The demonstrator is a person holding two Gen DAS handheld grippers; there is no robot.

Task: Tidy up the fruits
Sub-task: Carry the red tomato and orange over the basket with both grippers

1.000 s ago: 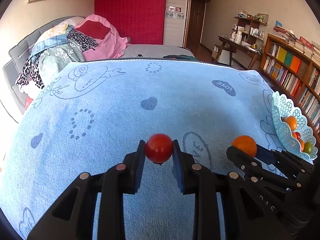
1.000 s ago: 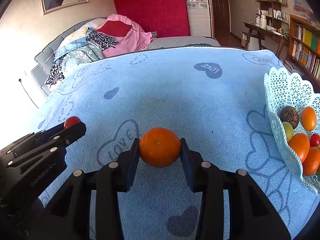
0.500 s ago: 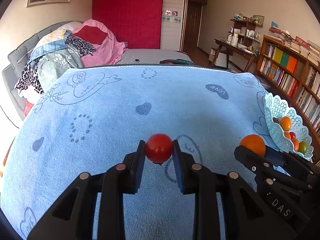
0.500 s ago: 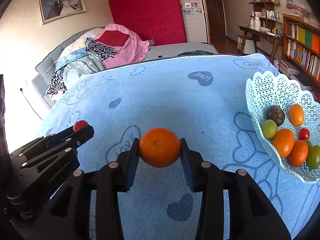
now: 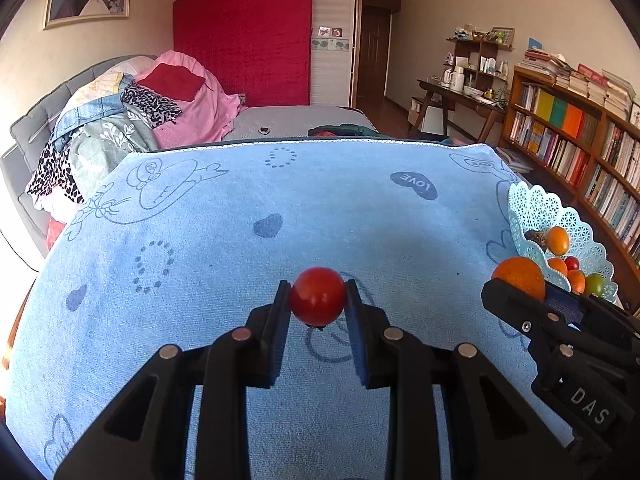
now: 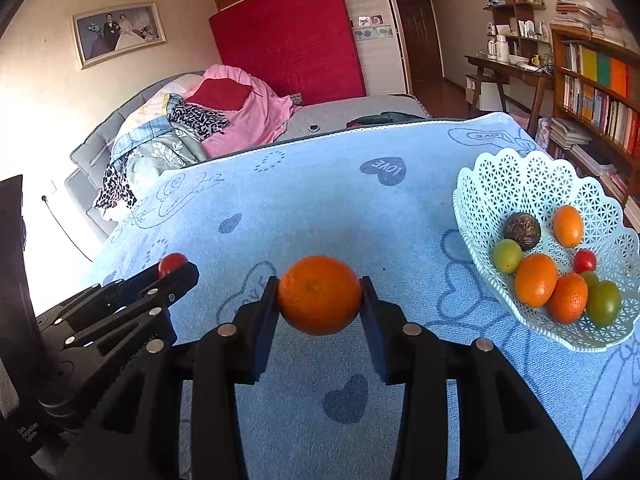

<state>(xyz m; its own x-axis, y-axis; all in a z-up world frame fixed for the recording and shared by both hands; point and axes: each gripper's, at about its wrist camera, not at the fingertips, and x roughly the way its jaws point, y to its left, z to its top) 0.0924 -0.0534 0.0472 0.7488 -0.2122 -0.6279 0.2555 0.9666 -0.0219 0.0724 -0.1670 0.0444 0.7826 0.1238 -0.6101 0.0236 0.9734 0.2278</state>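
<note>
Fruit is up in both grippers right now! Over on the left wrist view, a small red cherry tomato [image 5: 317, 296] sits pinched between the fingertips of the left gripper [image 5: 317, 298], jaws clamped on it from both sides, held clear above the blue towel [image 5: 248, 248] with its printed hearts and doodles. At three o'clock from it, the right gripper [image 5: 520, 286] pokes in, carrying an orange [image 5: 519, 276].

Switch to the right wrist view: that orange [image 6: 319, 294] fills the gap between the right gripper's [image 6: 319, 296] two pads, jaws pressed against its left and right flanks, lifted off the cloth. At nine o'clock, the left gripper [image 6: 176, 270] shows side-on with the tomato [image 6: 172, 263] peeking over its tip.

Out at three o'clock stands the pale lattice fruit basket [image 6: 500, 184] on the towel, near the towel's right edge. Inside it: a dark brown round fruit [image 6: 522, 231], a green one [image 6: 506, 255] touching beside it, several small oranges including one at the middle [image 6: 535, 280], another cherry tomato [image 6: 584, 260], and a larger green fruit [image 6: 603, 303] toward the near rim.

Beyond the towel: a heap of clothes [image 6: 192, 128] at eleven o'clock, a red headboard panel [image 6: 288, 36] at twelve, bookshelves [image 6: 596, 92] at two.
</note>
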